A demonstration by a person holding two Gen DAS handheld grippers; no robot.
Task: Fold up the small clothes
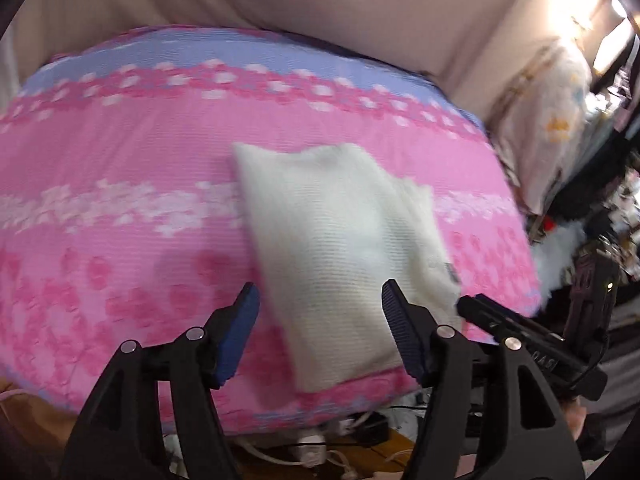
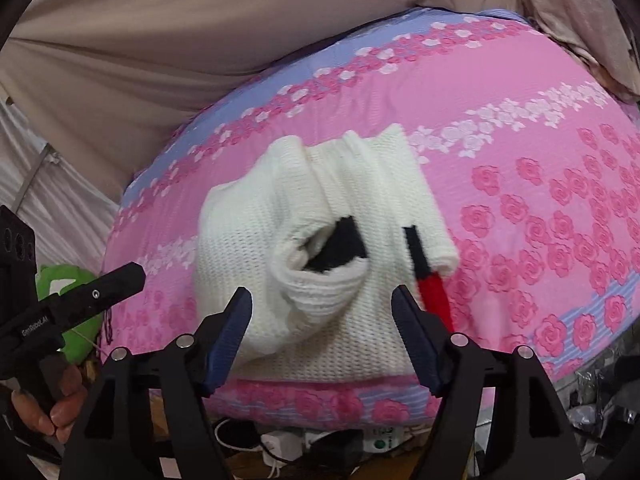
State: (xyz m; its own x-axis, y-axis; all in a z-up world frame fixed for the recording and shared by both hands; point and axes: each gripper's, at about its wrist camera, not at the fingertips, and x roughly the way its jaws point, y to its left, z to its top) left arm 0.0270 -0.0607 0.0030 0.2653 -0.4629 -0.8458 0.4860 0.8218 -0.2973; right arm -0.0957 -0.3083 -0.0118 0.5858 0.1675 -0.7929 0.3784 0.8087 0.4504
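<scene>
A pink bedspread (image 2: 520,92) patterned with roses and bordered in lavender covers the raised surface that carries everything; a beige cloth (image 2: 160,40) hangs behind its far edge. The left wrist view is motion-blurred, so fine detail there is soft.

The white knit garment (image 2: 320,240) lies on the bedspread beside its near edge, roughly at the middle of that edge, already bundled into a compact shape. From the right wrist view a round opening in the knit gapes toward the camera, dark inside, and a red and black strip (image 2: 428,280) lies along the garment's right side. In the left wrist view the same garment (image 1: 340,248) reads as a flat, tilted rectangle, its lower corner touching the near edge. Wide bare bedspread stretches to its left and toward the far edge; to its right there is a fair band before the right edge.

The left gripper (image 1: 320,332) is spread wide, nothing between its fingers, hovering over the near edge in front of the garment. The right gripper (image 2: 322,332) is likewise spread and empty, just short of the garment.

Below the near edge sit power strips and cables (image 2: 320,444).
</scene>
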